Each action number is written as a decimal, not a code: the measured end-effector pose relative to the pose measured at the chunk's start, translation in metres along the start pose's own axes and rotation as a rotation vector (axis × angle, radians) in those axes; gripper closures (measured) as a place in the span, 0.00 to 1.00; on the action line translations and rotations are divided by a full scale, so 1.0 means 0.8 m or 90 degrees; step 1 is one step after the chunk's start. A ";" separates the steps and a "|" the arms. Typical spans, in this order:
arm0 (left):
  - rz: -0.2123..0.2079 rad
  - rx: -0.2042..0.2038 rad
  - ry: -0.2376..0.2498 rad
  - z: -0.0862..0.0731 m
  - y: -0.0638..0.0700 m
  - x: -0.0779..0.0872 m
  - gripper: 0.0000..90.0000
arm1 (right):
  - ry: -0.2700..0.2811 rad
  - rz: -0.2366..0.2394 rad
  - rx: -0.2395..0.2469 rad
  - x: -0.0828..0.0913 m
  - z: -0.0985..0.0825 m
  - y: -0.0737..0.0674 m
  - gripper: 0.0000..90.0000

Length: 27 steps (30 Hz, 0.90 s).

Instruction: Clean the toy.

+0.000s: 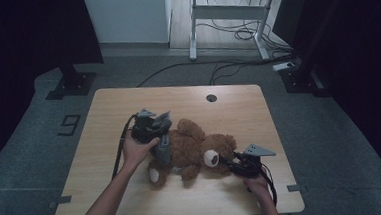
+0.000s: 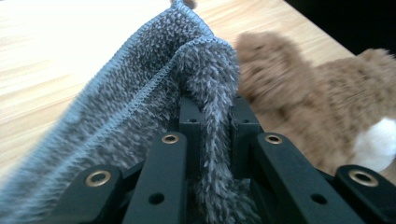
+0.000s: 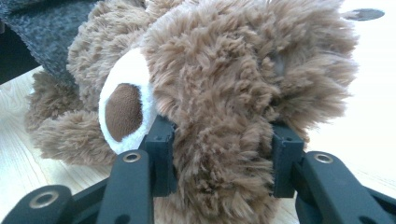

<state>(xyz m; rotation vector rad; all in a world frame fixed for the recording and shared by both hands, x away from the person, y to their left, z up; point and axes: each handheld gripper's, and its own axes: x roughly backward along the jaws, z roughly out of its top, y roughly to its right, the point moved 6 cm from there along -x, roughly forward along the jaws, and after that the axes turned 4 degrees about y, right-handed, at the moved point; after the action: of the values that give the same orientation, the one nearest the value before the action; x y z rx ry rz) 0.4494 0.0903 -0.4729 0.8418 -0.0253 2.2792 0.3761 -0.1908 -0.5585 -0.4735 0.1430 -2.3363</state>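
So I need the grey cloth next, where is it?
In the high view the grey cloth hangs from the left gripper, over the teddy bear.

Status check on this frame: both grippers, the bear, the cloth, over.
Left gripper shut on grey cloth, over the teddy bear. Right gripper clamped on bear's head. Nothing in the way on the table.

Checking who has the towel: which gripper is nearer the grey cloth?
Left. The left gripper is clamped on the grey cloth; the right gripper is apart from it, clamped on the teddy bear's head.
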 end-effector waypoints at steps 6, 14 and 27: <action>-0.054 0.037 -0.042 0.002 0.027 -0.046 0.88 | -0.001 -0.002 0.001 0.000 0.000 0.000 0.60; -0.121 0.025 -0.043 0.004 0.070 -0.055 0.88 | 0.002 -0.002 0.009 -0.001 0.000 -0.001 0.61; -0.067 -0.006 -0.025 -0.010 0.054 -0.040 0.88 | -0.002 -0.003 0.024 0.000 0.001 -0.003 0.61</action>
<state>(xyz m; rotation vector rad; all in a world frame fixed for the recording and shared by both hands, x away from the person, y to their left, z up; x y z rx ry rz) 0.4355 0.0400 -0.4888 0.8621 -0.0093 2.1621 0.3750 -0.1892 -0.5575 -0.4600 0.0964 -2.3388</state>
